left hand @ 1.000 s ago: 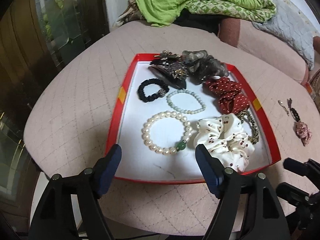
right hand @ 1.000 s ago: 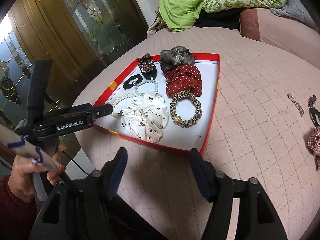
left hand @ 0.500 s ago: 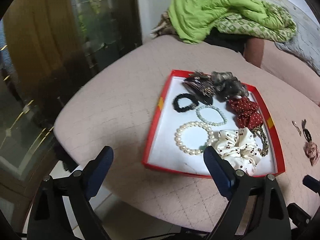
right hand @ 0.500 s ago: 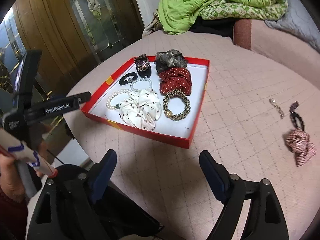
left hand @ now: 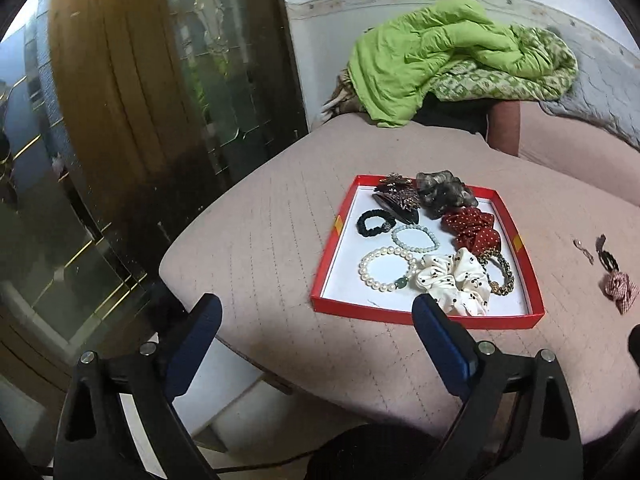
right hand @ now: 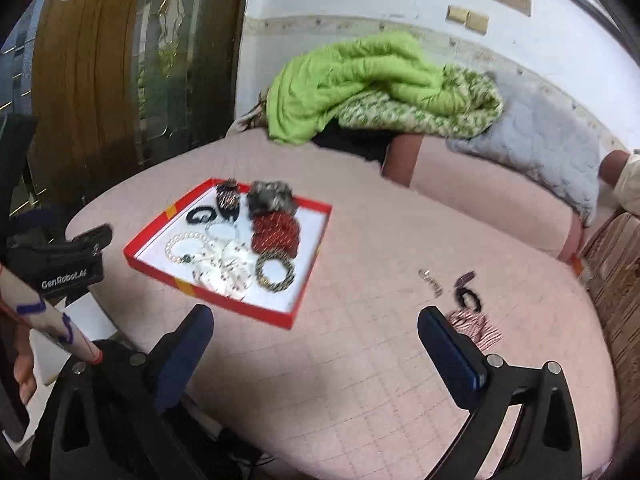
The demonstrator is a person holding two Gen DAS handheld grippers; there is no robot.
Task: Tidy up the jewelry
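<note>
A red-rimmed white tray (left hand: 424, 314) (right hand: 236, 304) sits on the pink quilted table. It holds a pearl bracelet (left hand: 385, 268), a pale bead bracelet (left hand: 415, 237), a black scrunchie (left hand: 374, 222), a white dotted scrunchie (left hand: 454, 280), a red dotted scrunchie (left hand: 474, 232), a leopard band (right hand: 275, 272), a grey scrunchie and a dark hair clip. A pink checked scrunchie (right hand: 474, 326), a black clip (right hand: 468, 298) and a small earring (right hand: 430, 280) lie loose to the tray's right. My left gripper (left hand: 316, 340) is open and empty, back from the table edge. My right gripper (right hand: 316, 344) is open and empty above the table.
A green quilt (right hand: 360, 80) and a grey pad (right hand: 540, 144) are piled on the pink sofa behind the table. A wood and glass door (left hand: 140, 100) stands at the left. The left gripper's body (right hand: 68, 264) shows at the left of the right wrist view.
Both grippers have pulled back and up from the tray, so it looks smaller and farther. The right view has swung right toward the loose items.
</note>
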